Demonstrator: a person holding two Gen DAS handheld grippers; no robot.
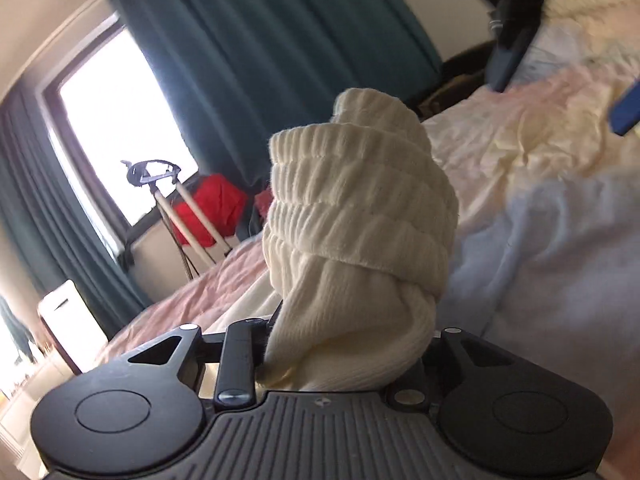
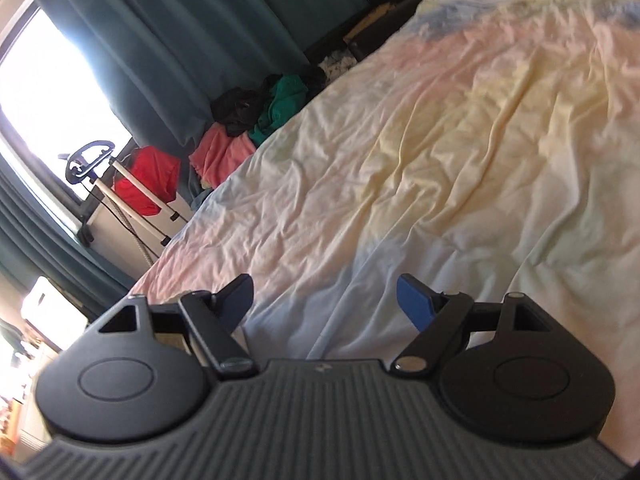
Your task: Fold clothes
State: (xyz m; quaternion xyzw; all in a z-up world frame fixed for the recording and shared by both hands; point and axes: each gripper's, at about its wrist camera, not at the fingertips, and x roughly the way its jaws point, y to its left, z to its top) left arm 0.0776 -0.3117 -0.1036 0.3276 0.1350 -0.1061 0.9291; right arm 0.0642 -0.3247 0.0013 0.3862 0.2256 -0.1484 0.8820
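My left gripper [image 1: 340, 344] is shut on a cream ribbed sock bundle [image 1: 356, 216], rolled up with the cuff folded over it, held upright above the bed. The sock hides the fingertips. My right gripper [image 2: 325, 300] is open and empty, its blue pads [image 2: 416, 306] wide apart, hovering low over the pastel bedsheet [image 2: 460, 140]. The right gripper also shows in the left wrist view [image 1: 560, 80] at the upper right, blurred, above the bed.
The bed has a wrinkled pink, yellow and blue sheet [image 1: 520, 140]. A pile of clothes [image 2: 260, 124] in black, green, pink and red lies beside the bed by the teal curtains [image 2: 160, 40]. A garment steamer stand [image 2: 120, 184] stands by the window [image 1: 108, 120].
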